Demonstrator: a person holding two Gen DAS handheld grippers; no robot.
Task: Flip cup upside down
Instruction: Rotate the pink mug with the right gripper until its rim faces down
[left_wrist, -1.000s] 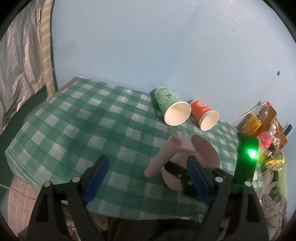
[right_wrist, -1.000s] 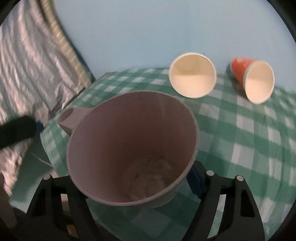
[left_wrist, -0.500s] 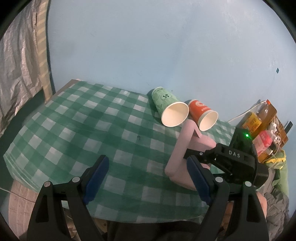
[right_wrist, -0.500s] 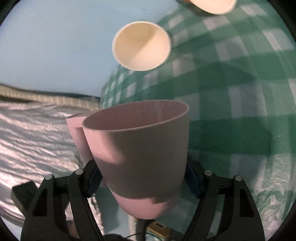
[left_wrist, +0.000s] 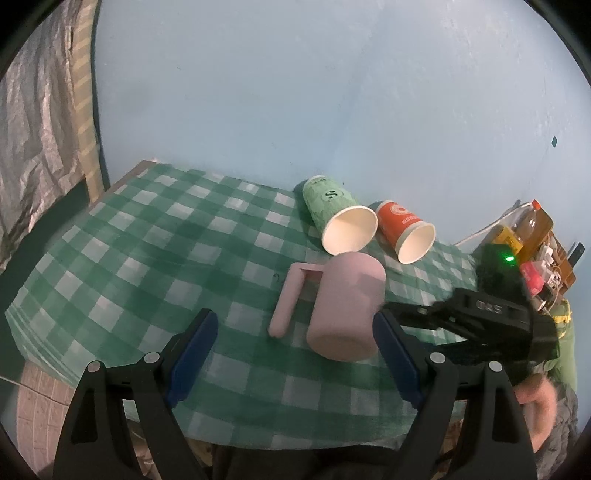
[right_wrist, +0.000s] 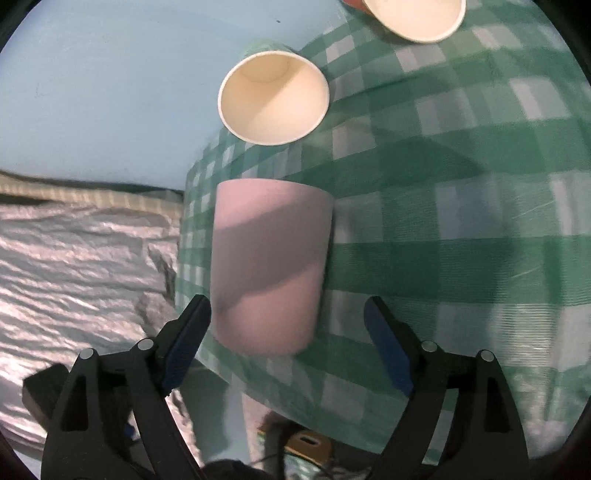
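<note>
A pink handled cup (left_wrist: 347, 306) stands upside down on the green checked tablecloth (left_wrist: 147, 258), its handle (left_wrist: 288, 299) pointing left. In the right wrist view the cup (right_wrist: 269, 266) sits between my spread fingers, nearer the left one, with a gap on the right. My right gripper (right_wrist: 288, 347) is open; it shows in the left wrist view as a black tool (left_wrist: 480, 325) just right of the cup. My left gripper (left_wrist: 295, 350) is open and empty, in front of the cup.
A green paper cup (left_wrist: 340, 218) and an orange paper cup (left_wrist: 406, 232) lie on their sides behind the pink cup, mouths toward me. Bottles and boxes (left_wrist: 524, 240) crowd a shelf at the right. A silver curtain (left_wrist: 33, 122) hangs left.
The right gripper turned the pink cup over from mouth-toward-camera to mouth-down on the cloth, then opened its jaws and let go. The left gripper stayed open.
</note>
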